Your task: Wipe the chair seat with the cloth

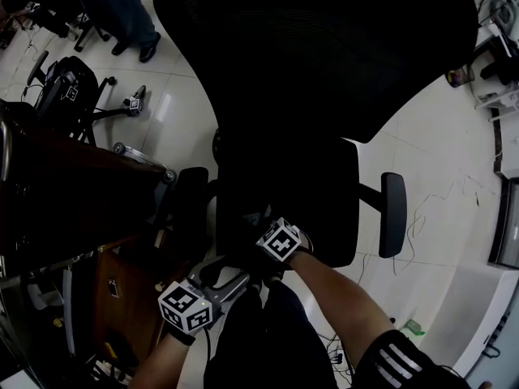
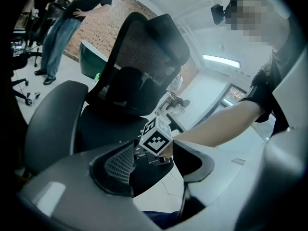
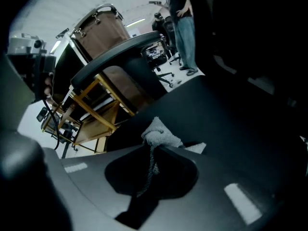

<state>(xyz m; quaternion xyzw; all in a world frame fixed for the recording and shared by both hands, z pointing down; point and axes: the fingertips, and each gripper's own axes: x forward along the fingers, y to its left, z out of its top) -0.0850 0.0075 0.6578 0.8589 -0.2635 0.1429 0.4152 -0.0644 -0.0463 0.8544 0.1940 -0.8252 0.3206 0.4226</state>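
Note:
A black office chair fills the head view, its mesh backrest (image 1: pixel 324 47) above the dark seat (image 1: pixel 316 193). My right gripper (image 1: pixel 261 227) is over the seat's near edge, shut on a grey cloth (image 3: pixel 159 134) that bunches out past its tips onto the seat (image 3: pixel 231 124). My left gripper (image 1: pixel 242 279) hangs lower, just in front of the seat, and is open with nothing between its fingers. Between its spread jaws the left gripper view shows the right gripper's marker cube (image 2: pixel 156 138) and the person's forearm (image 2: pixel 226 121). The cloth is hard to make out in the head view.
Armrests (image 1: pixel 393 213) (image 1: pixel 188 197) flank the seat. A dark wooden desk (image 1: pixel 57 193) stands close on the left, with another chair (image 1: pixel 69 87) behind it. A person's legs (image 1: pixel 130 14) show at the back left. Cables (image 1: pixel 430 209) and white furniture (image 1: pixel 507 136) lie to the right.

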